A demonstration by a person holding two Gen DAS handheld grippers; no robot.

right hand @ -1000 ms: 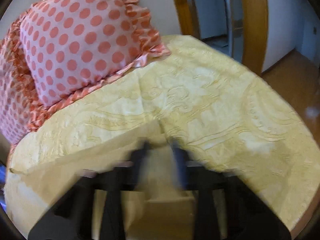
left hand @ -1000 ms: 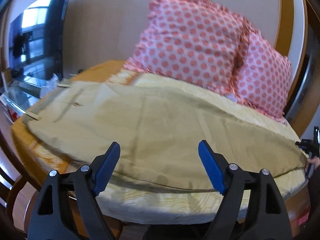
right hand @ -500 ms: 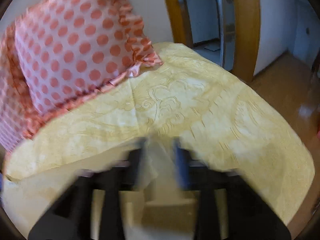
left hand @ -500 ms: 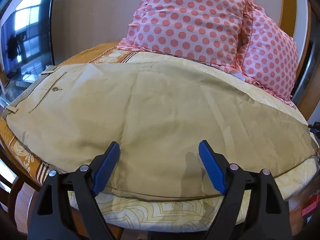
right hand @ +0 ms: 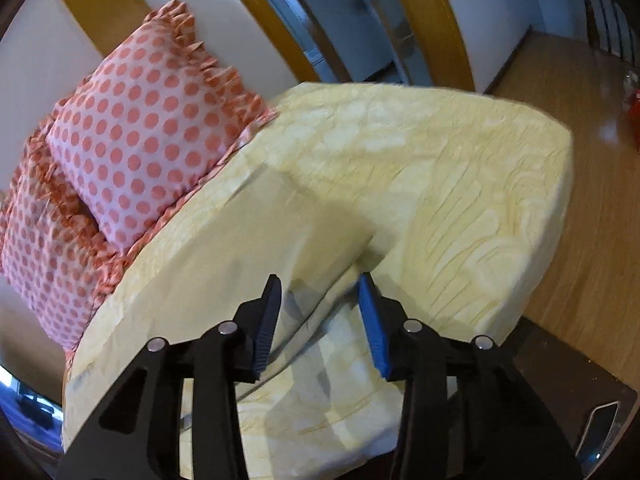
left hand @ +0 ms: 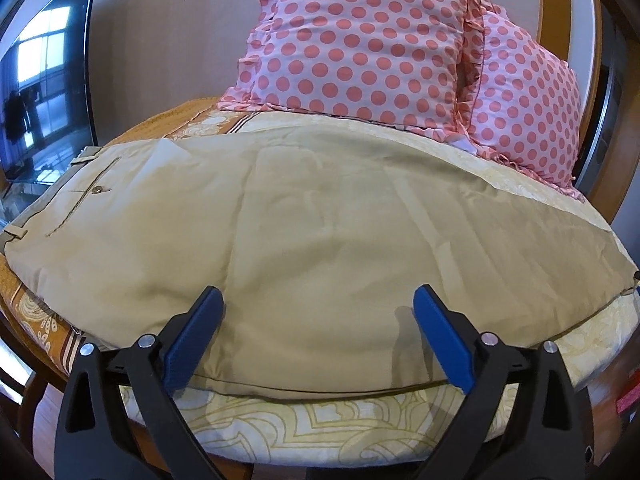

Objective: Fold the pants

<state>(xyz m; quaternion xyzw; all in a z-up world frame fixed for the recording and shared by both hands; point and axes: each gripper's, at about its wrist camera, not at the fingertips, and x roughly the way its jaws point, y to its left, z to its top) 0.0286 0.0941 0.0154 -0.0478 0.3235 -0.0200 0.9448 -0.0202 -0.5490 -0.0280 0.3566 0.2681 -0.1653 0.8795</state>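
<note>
Khaki pants [left hand: 304, 232] lie flat across the bed, folded lengthwise, waistband and back pocket at the left, leg ends at the far right. My left gripper [left hand: 316, 312] is open and empty, just above the pants' near seam at mid-length. In the right wrist view the pale leg end [right hand: 296, 240] lies on the yellow bedspread. My right gripper [right hand: 320, 292] is open around the hem edge, its blue pads on either side of the cloth, not clamped.
Two pink polka-dot pillows [left hand: 360, 48] lean against the wall behind the pants; they also show in the right wrist view [right hand: 140, 140]. A dark TV screen [left hand: 40, 92] is at the left. The bed's right edge [right hand: 560, 184] drops to a wooden floor [right hand: 592, 240].
My left gripper has moved in closer over the pants. My right gripper, earlier shut on the leg end, has opened; the leg end now rests on the bedspread.
</note>
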